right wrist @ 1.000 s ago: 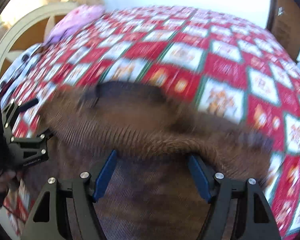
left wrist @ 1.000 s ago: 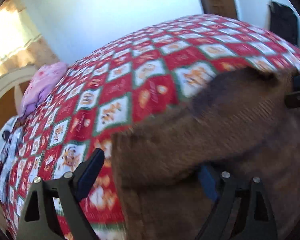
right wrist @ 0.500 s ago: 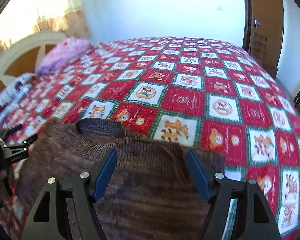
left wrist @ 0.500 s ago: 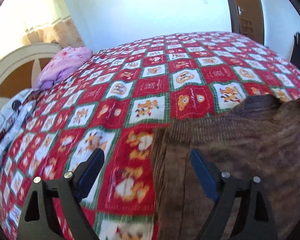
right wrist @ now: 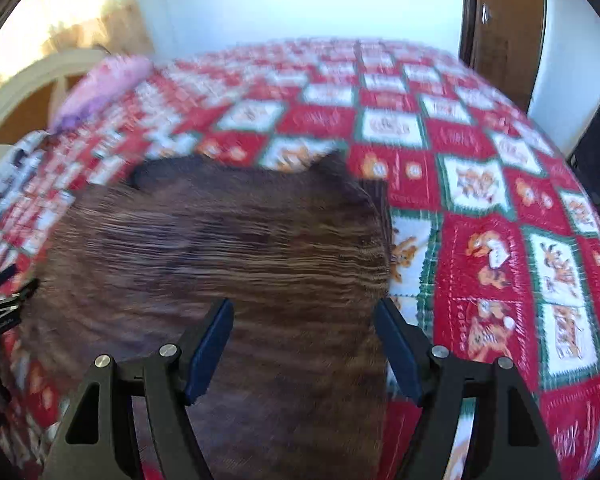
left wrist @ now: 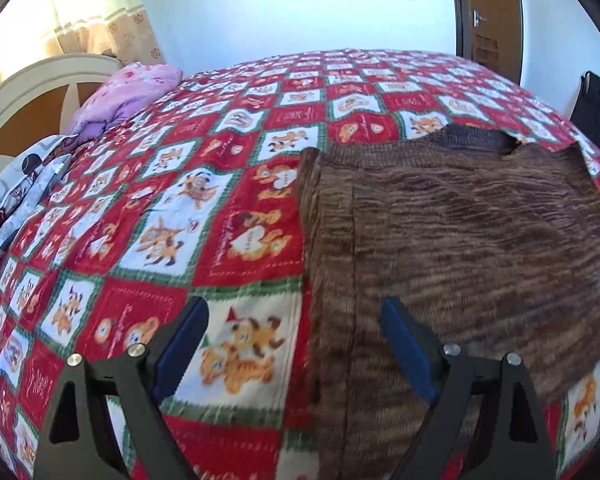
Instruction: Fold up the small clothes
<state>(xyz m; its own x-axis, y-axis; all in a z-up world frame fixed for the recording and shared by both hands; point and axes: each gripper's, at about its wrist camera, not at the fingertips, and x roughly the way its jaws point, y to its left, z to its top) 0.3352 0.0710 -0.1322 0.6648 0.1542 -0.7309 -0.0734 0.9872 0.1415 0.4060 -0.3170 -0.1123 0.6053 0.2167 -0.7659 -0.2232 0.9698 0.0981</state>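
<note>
No text could be read clearly. The red squares of the bedspread (left wrist: 236, 208) carried script-like writing, too small and blurred to make out.

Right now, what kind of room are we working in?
Most likely a bedroom: a wide bed under a red cartoon-print bedspread, a pink pillow against a curved headboard, and a wooden door behind. A brown knit sweater lies spread on the bed.
</note>
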